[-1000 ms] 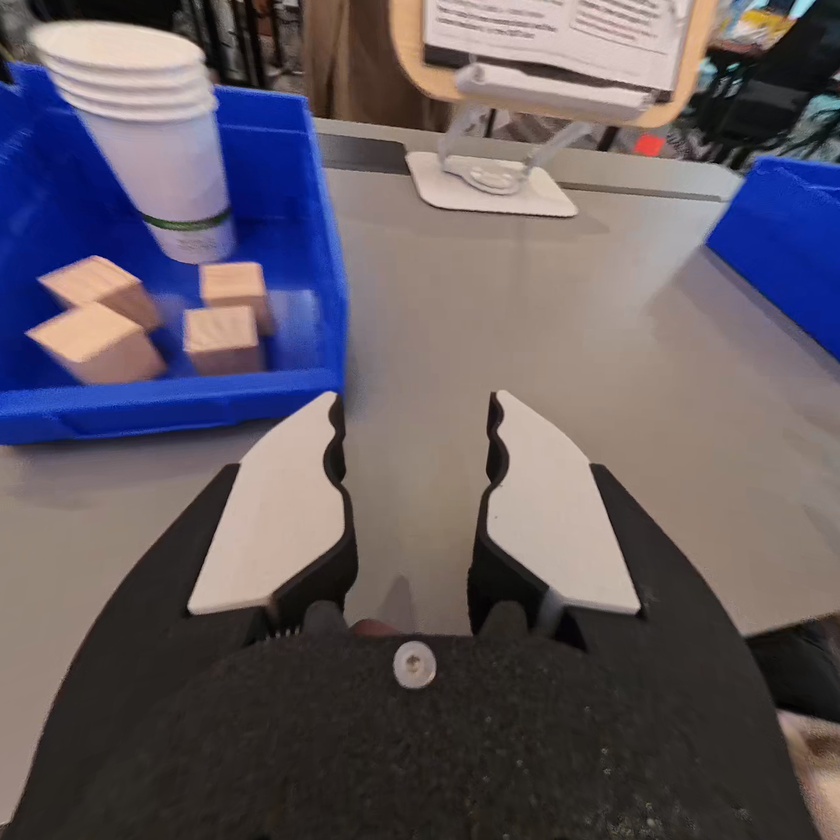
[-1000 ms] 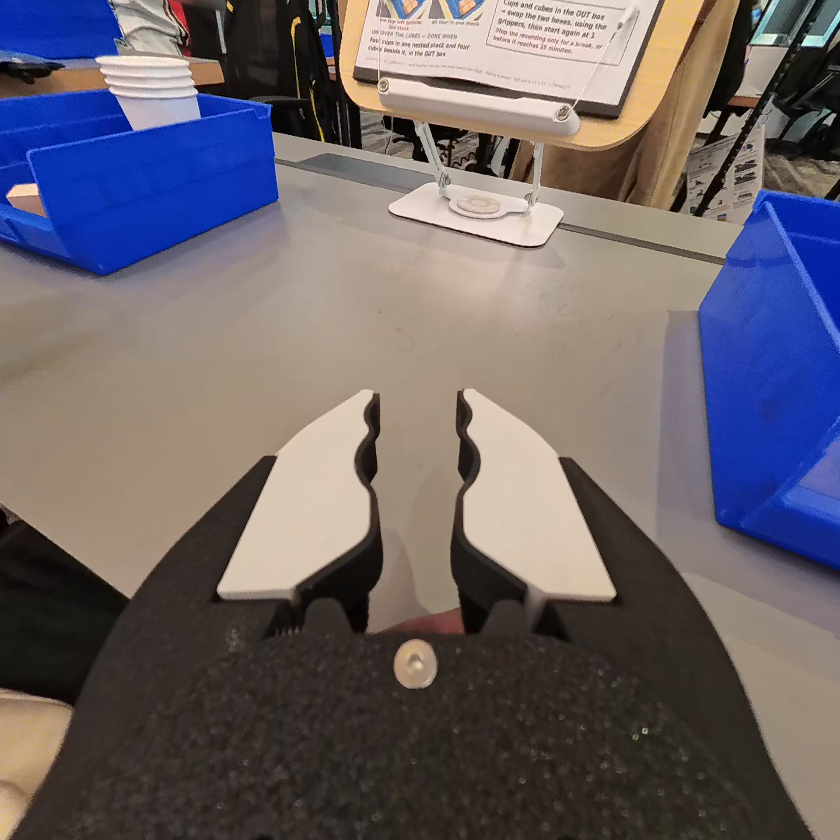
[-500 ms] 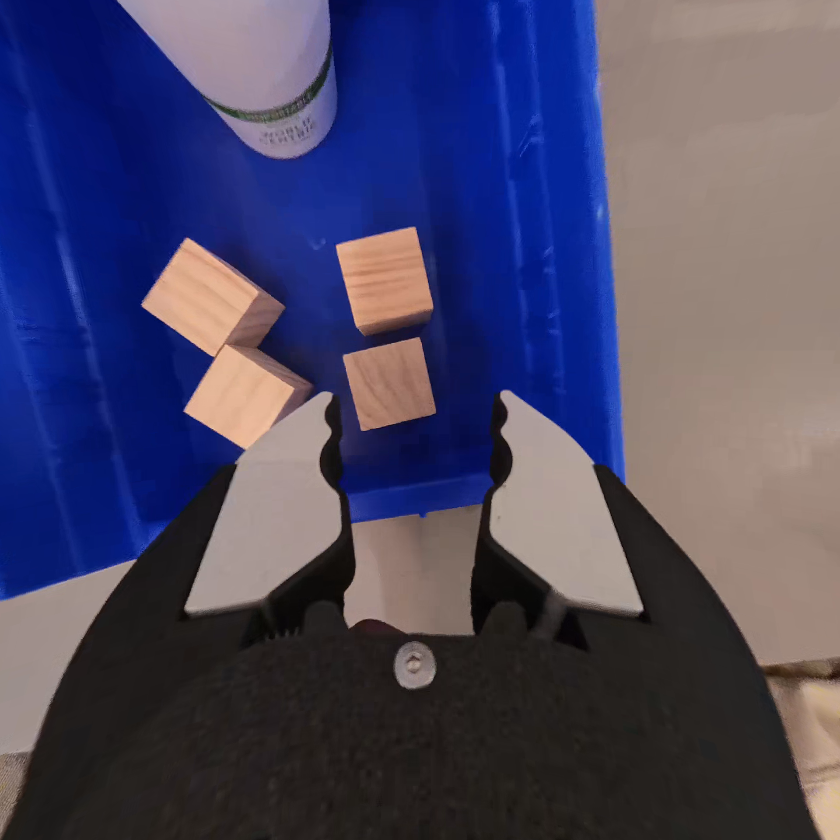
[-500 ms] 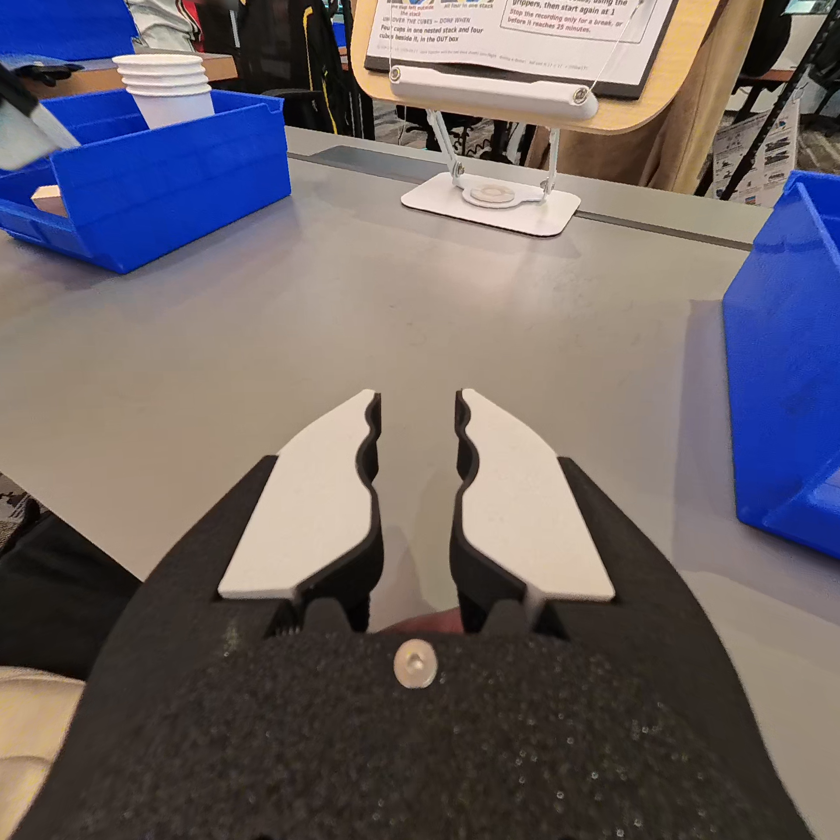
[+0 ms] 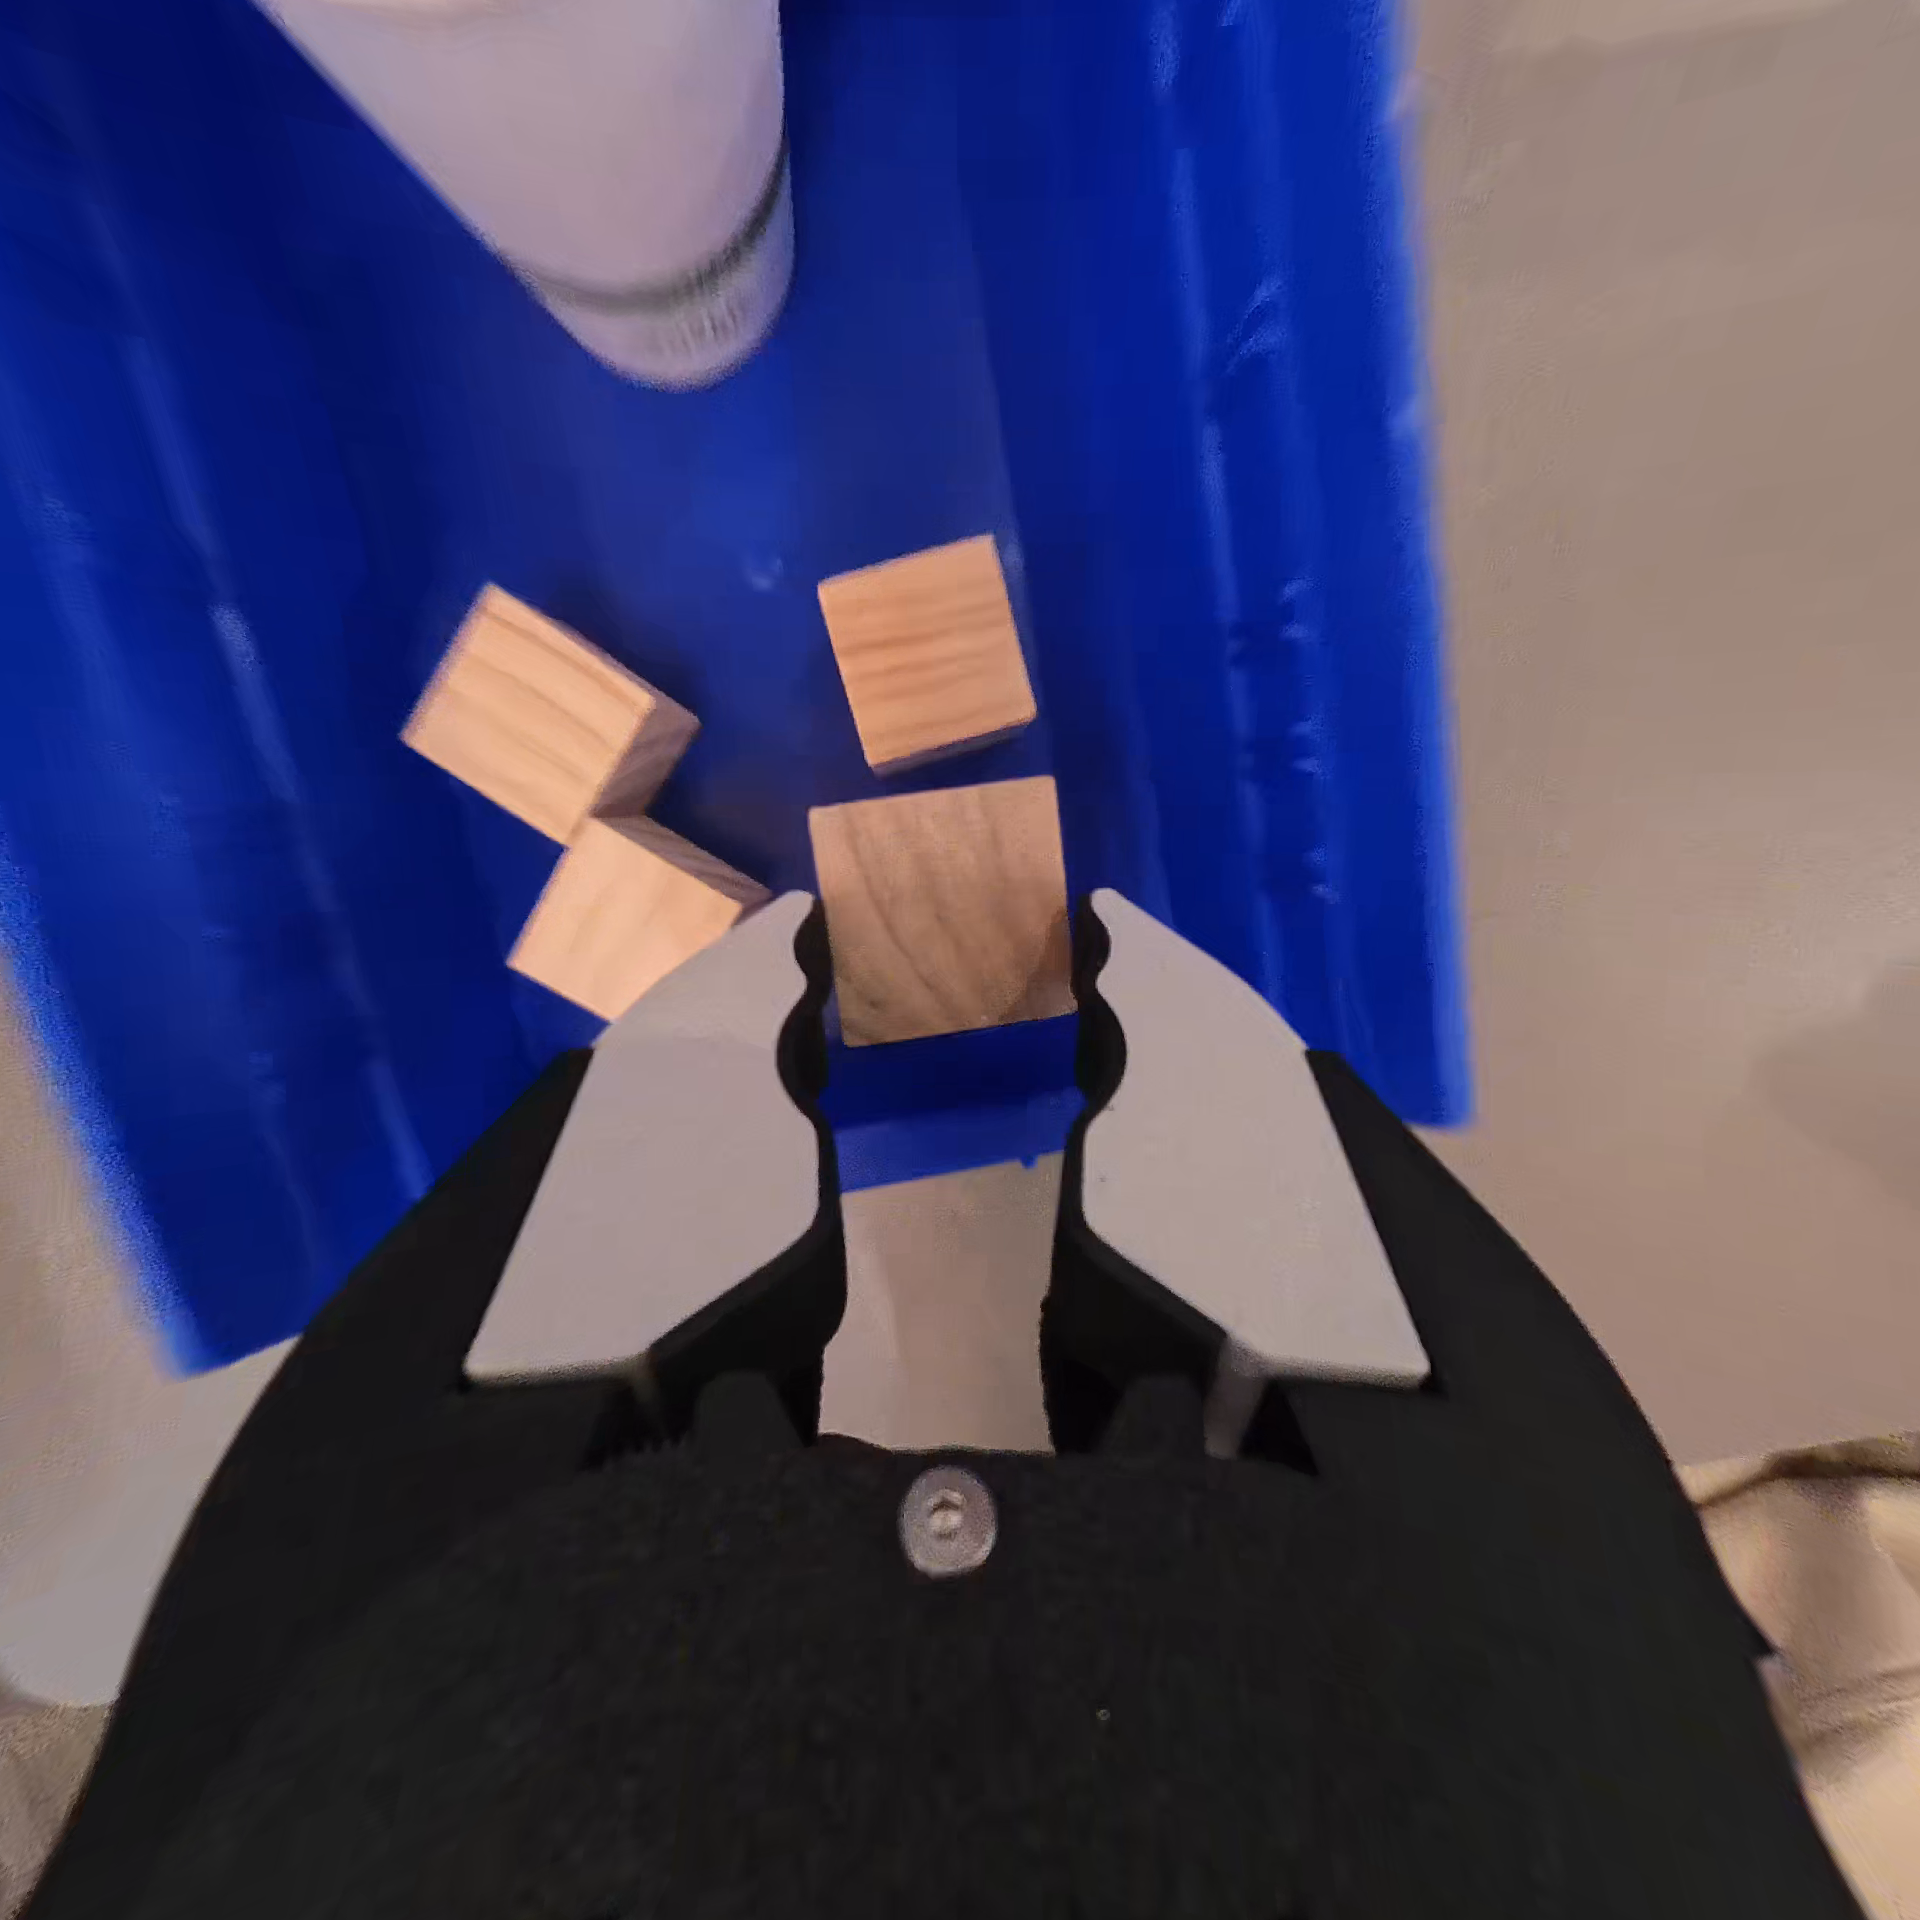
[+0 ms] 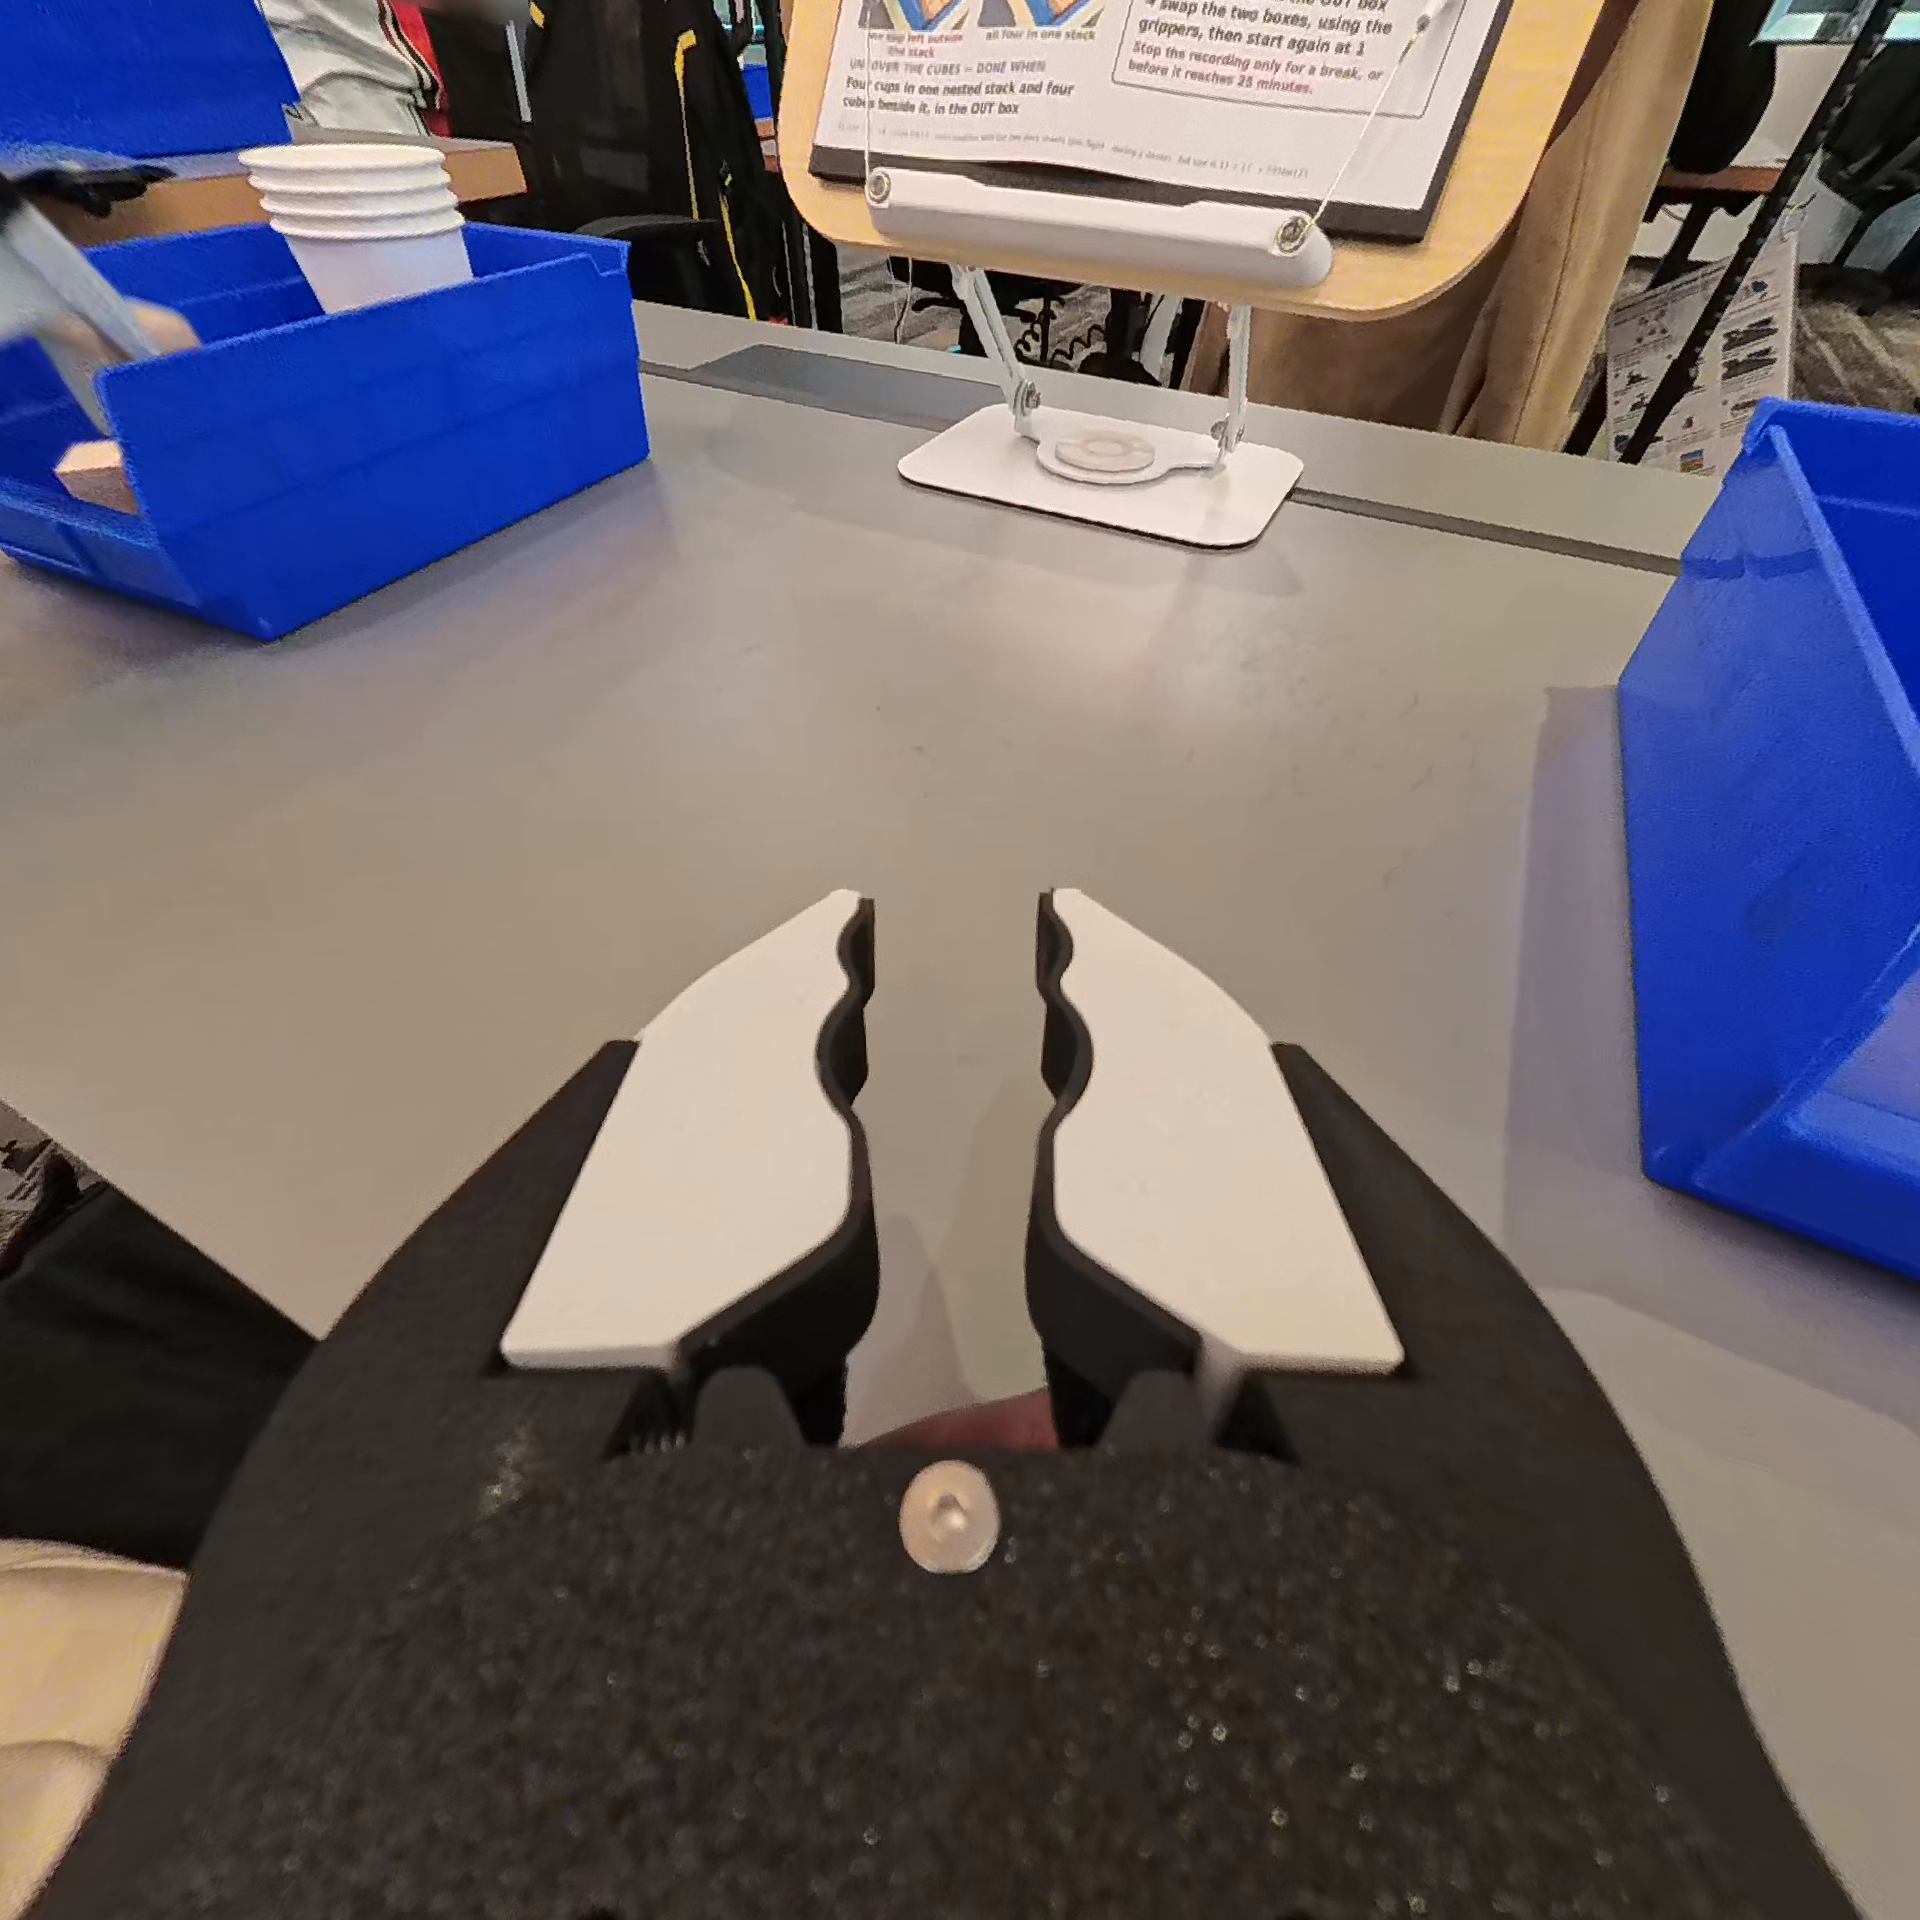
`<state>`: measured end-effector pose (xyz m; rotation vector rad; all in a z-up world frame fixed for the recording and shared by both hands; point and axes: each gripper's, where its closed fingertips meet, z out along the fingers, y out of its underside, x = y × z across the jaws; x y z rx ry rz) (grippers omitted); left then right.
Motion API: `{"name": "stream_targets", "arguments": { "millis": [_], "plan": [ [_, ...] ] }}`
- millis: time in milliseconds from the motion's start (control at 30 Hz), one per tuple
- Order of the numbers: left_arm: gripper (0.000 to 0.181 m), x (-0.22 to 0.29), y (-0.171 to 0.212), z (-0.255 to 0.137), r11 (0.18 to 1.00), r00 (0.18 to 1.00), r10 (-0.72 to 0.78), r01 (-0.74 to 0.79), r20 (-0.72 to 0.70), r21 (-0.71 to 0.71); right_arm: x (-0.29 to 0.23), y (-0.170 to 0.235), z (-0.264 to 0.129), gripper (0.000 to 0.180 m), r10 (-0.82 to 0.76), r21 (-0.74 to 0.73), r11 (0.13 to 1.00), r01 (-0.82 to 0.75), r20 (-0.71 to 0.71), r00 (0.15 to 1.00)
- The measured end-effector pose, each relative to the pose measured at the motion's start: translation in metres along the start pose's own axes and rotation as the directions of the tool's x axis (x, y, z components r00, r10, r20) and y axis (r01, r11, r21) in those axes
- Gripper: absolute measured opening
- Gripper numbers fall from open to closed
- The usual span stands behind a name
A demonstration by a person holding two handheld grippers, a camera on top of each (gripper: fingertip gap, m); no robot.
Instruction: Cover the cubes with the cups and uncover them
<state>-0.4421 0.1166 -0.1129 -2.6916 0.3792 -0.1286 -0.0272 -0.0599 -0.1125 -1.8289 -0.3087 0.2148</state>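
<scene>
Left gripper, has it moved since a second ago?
Yes. The left gripper has swung over the blue bin and down, its open jaws now flanking the nearest wooden cube.

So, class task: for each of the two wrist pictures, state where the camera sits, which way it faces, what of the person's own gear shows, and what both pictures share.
Left wrist view: sits on the left tool, facing steeply down into the blue bin at four wooden cubes; its fingers flank the nearest cube.
Right wrist view: sits on the right tool, facing forward, low across the grey table towards a document stand; its open fingers show.
Shared: the left bin and stacked cups.
</scene>
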Motion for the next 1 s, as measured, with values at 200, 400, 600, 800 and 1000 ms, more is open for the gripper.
{"name": "stream_targets", "arguments": {
  "millis": [200, 400, 600, 800, 1000],
  "plan": [
    [0.044, 0.14, -0.035, -0.073, 0.764, 0.79, 0.605, -0.539, -0.104, 0.354, 0.005, 0.002, 0.003, 0.029, 0.004, -0.007, 1.0, -0.004, -0.01, 1.0],
    [0.045, 0.247, 0.019, 0.018, 0.426, 0.389, 0.892, -0.894, -0.23, 0.14, 0.0, 0.001, 0.002, 0.028, -0.016, -0.007, 1.0, 0.016, -0.007, 1.0],
    [0.045, 0.271, 0.039, 0.058, 0.345, 0.293, 0.9, -0.932, -0.323, 0.115, -0.001, 0.004, 0.001, 0.027, -0.022, -0.011, 1.0, 0.022, -0.001, 1.0],
    [0.065, 0.264, 0.026, 0.041, 0.407, 0.358, 0.898, -0.898, -0.256, 0.169, -0.018, 0.007, 0.009, 0.033, -0.061, -0.048, 0.997, 0.066, 0.108, 0.992],
    [0.063, 0.23, 0.029, -0.017, 0.673, 0.709, 0.693, -0.571, -0.132, 0.471, -0.071, -0.01, 0.039, 0.059, -0.477, -0.097, 0.81, 0.578, 0.463, 0.747]
  ]
}}
